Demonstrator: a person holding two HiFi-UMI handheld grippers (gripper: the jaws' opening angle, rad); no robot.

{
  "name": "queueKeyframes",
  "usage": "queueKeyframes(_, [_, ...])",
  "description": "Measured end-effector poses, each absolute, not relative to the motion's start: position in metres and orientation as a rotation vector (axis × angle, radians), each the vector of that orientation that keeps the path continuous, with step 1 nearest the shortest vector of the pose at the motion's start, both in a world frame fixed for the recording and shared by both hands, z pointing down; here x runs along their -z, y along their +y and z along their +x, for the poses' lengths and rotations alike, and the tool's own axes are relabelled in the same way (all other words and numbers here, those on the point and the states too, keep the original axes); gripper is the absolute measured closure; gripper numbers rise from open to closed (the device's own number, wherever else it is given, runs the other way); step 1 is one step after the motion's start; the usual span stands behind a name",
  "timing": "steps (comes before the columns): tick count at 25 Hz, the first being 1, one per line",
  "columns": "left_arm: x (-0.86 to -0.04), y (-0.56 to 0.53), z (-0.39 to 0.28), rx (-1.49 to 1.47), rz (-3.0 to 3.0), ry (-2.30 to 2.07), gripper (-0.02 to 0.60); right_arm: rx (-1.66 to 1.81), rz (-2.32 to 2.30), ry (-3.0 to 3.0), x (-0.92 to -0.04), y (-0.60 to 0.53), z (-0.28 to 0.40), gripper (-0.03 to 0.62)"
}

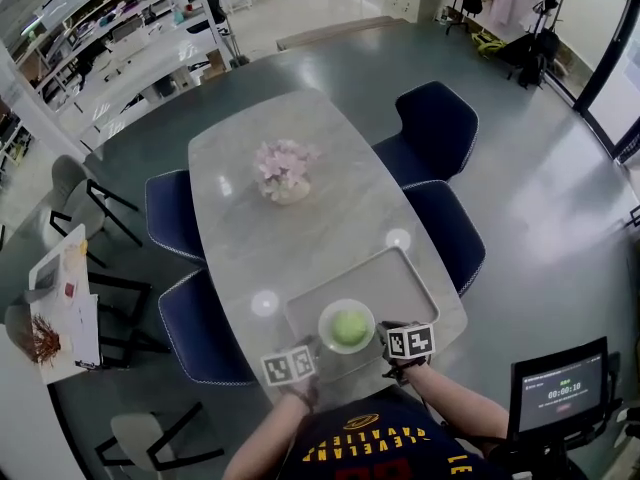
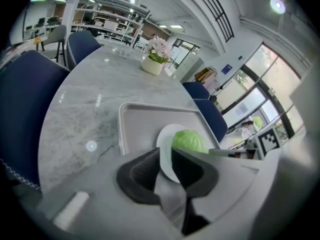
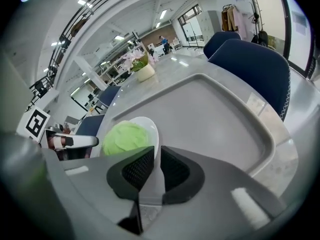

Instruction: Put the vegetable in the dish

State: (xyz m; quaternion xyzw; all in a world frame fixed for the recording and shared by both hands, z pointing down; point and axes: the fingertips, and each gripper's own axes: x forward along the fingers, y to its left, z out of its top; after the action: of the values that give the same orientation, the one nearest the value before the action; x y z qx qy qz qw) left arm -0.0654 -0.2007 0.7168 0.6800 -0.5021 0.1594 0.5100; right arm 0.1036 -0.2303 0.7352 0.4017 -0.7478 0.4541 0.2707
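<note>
— Two sets of fingers point(image 2: 142, 171), and both closed on something?
— Yes, both pinched onto the thin rim of the white dish point(image 2: 164, 143). Left rim held by the left gripper point(image 2: 165, 156), right rim by the right gripper point(image 3: 154, 156), with only the rim's thickness between each pair.
— And the vegetable point(image 1: 349, 326)?
— Round, pale green, lying inside the dish, right between the two grippers.
— Under the dish?
— A grey tray point(image 1: 405, 273); dish at the tray's near edge, tray at the near end of the tabletop point(image 1: 240, 223).
— Farther out?
— A flower pot point(image 1: 285, 180) toward the tabletop's far end, well apart from the tray.
</note>
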Motion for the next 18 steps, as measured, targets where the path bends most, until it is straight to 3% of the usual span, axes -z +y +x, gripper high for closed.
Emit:
queueKeyframes(3, [-0.706, -0.195, -0.057, -0.308, 1.682, -1.166, 0.580, -1.272, 1.134, -2.077, -0.729, -0.235, 0.111, 0.588])
queueKeyframes(11, [-0.653, -0.136, -0.054, -0.283, 1.860, -1.097, 0.580, -1.292, 1.143, -2.193, -0.687, -0.171, 0.117, 0.588])
queueKeyframes(18, [-0.616, -0.144, -0.042, -0.260, 2.010, -1.058, 0.580, -1.180, 1.100, -2.378, -0.642, -0.180, 0.098, 0.588])
